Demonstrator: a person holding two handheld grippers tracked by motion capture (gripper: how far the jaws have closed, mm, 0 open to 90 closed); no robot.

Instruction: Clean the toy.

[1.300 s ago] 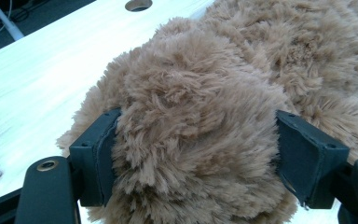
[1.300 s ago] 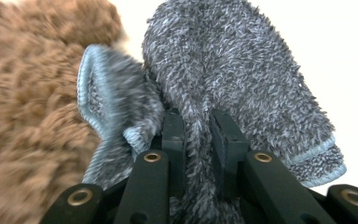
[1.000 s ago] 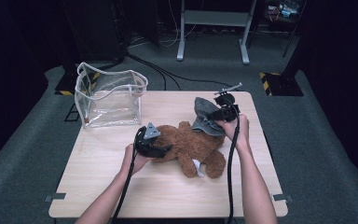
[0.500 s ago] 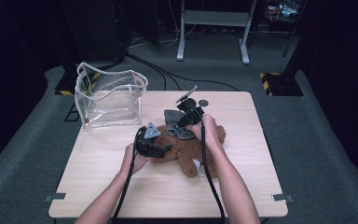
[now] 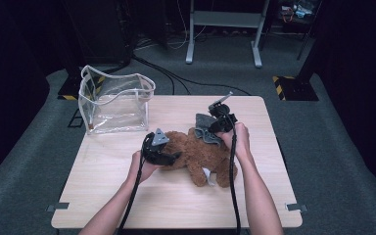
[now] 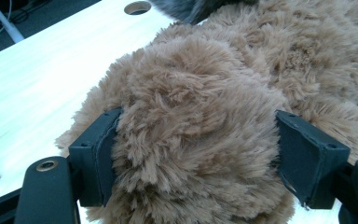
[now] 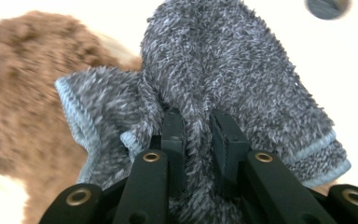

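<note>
Your left hand-held gripper (image 6: 196, 154) clamps the brown plush bear (image 6: 205, 116), which lies on the surface (image 5: 127, 196) straight ahead of its jaws. Your right hand-held gripper (image 7: 198, 140) pinches a fold of the grey cloth (image 7: 242, 79), draped over the bear just beyond its jaws.

Teddy bear (image 5: 196, 154) lying mid-table (image 5: 127, 205), cloth (image 5: 205, 128) draped on its far right part; clear bag (image 5: 115, 105) standing well apart at far left corner
</note>
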